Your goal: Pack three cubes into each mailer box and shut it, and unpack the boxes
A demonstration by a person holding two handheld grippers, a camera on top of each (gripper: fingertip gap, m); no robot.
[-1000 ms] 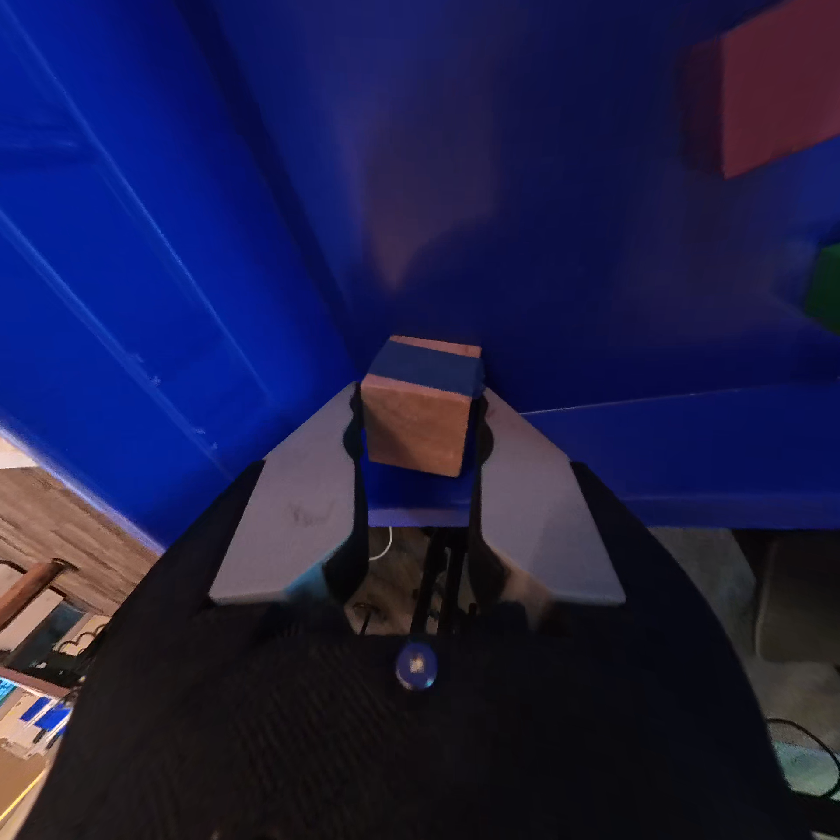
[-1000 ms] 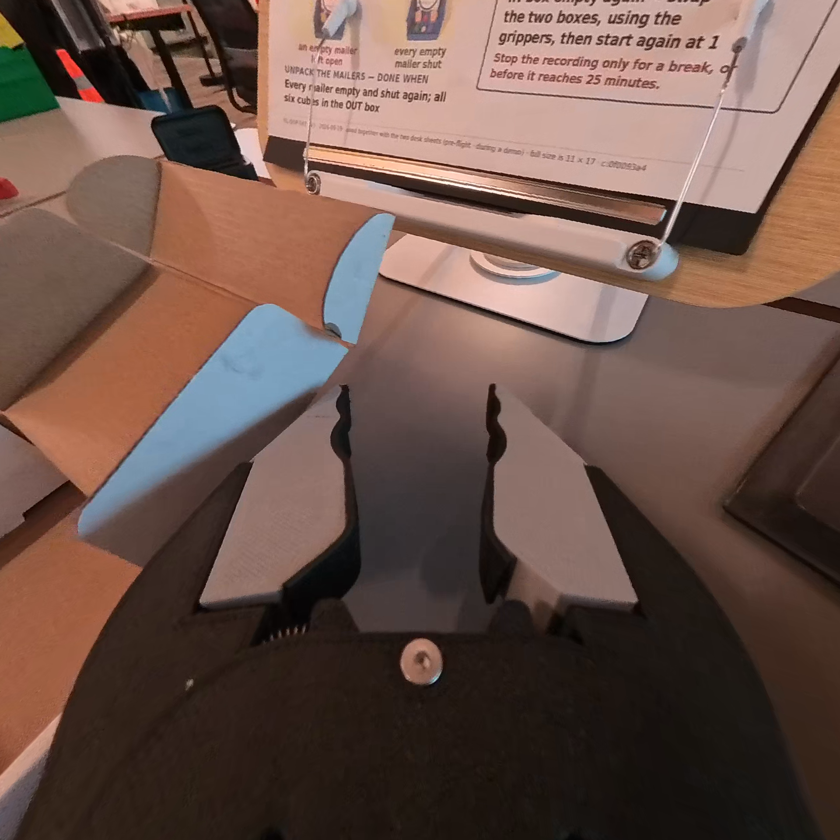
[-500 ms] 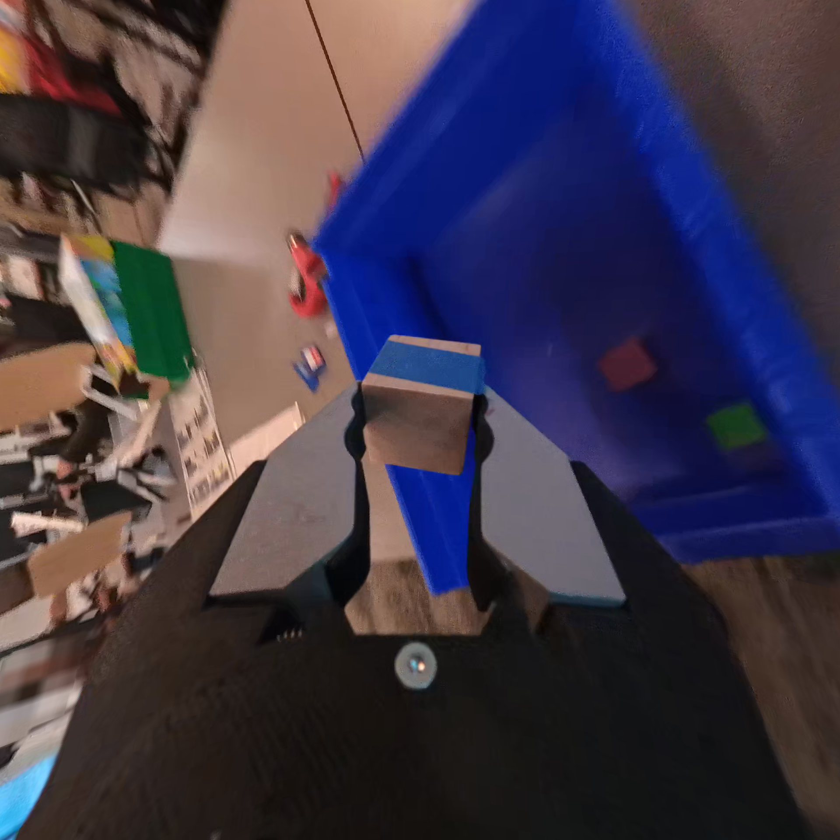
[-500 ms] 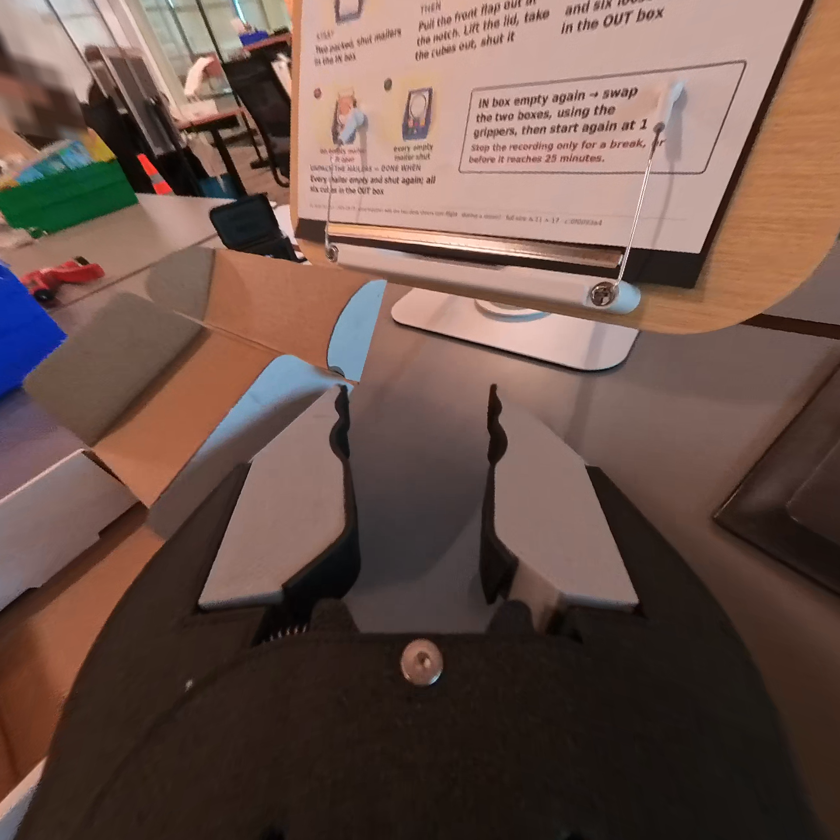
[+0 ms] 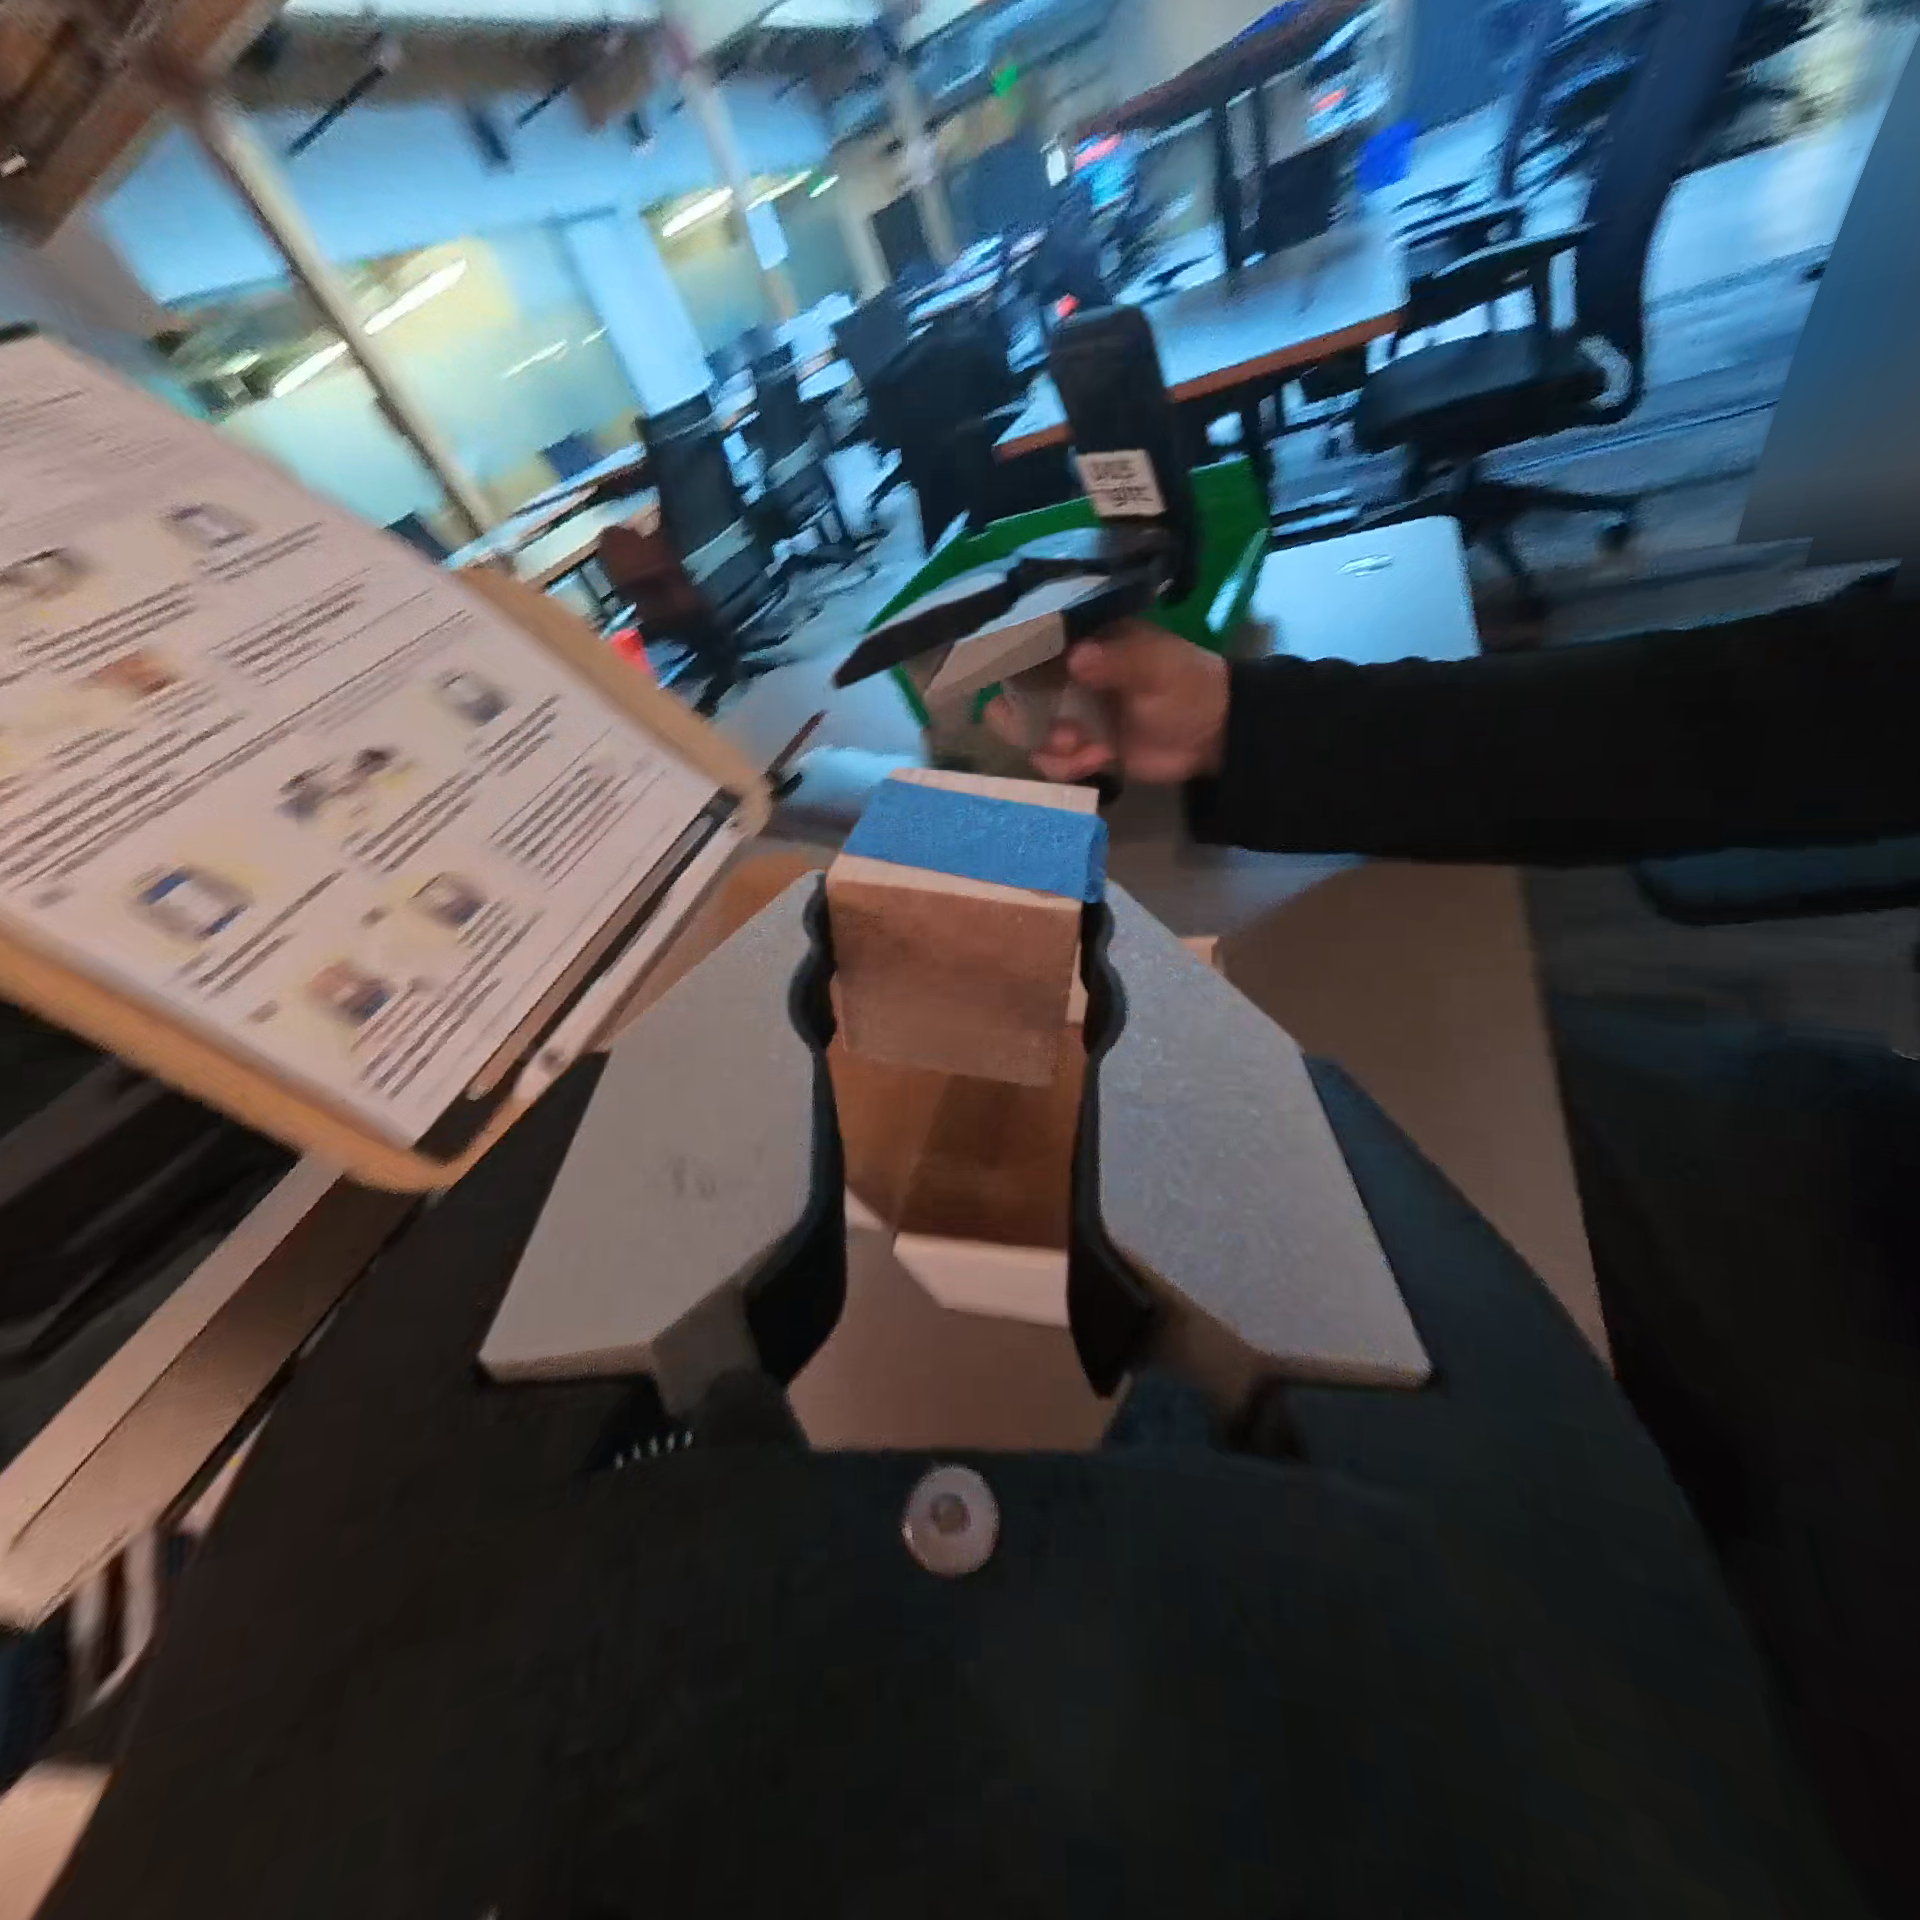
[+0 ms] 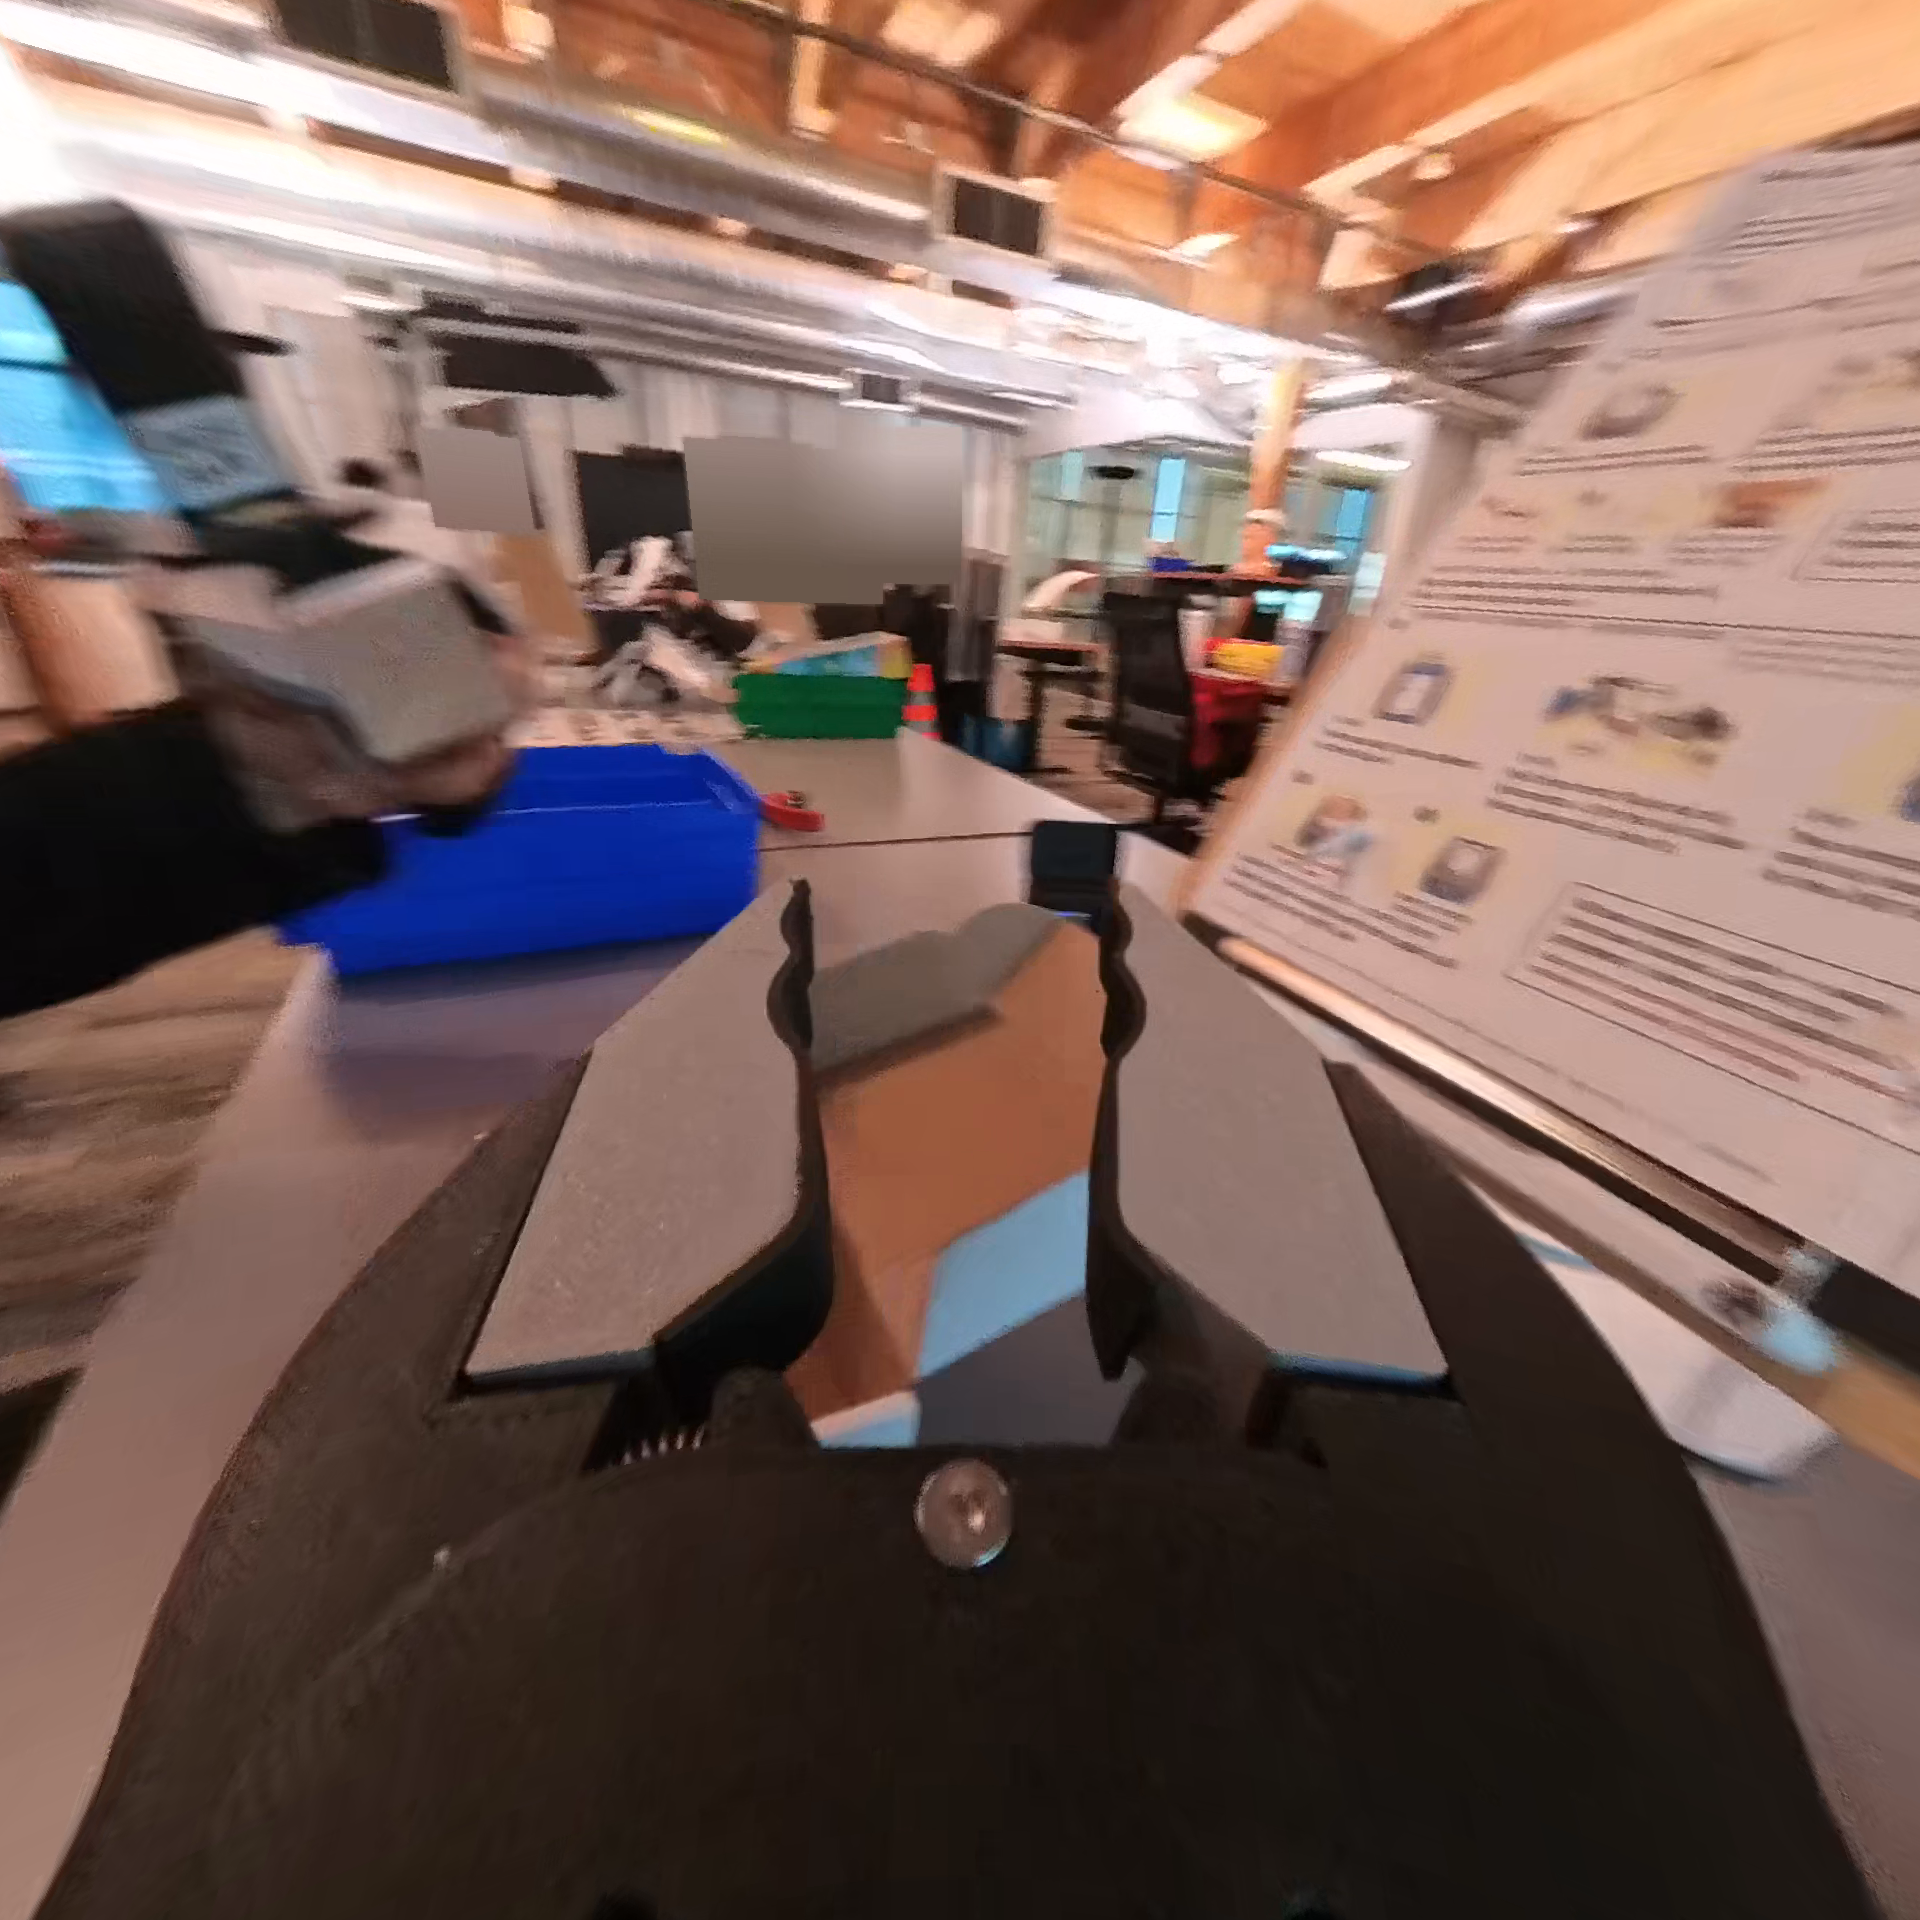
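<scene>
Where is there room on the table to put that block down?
The grey table looks bare between the blue bin and the open cardboard box. The box's open inside, under the block in the left tool, looks free too. It is crowded at the instruction board, right beside the box.

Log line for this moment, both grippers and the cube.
left gripper: shut on blue-faced wooden cube, held above open mailer box | right gripper: open, empty, over the mailer's flap | blue bin: on table behind
</scene>
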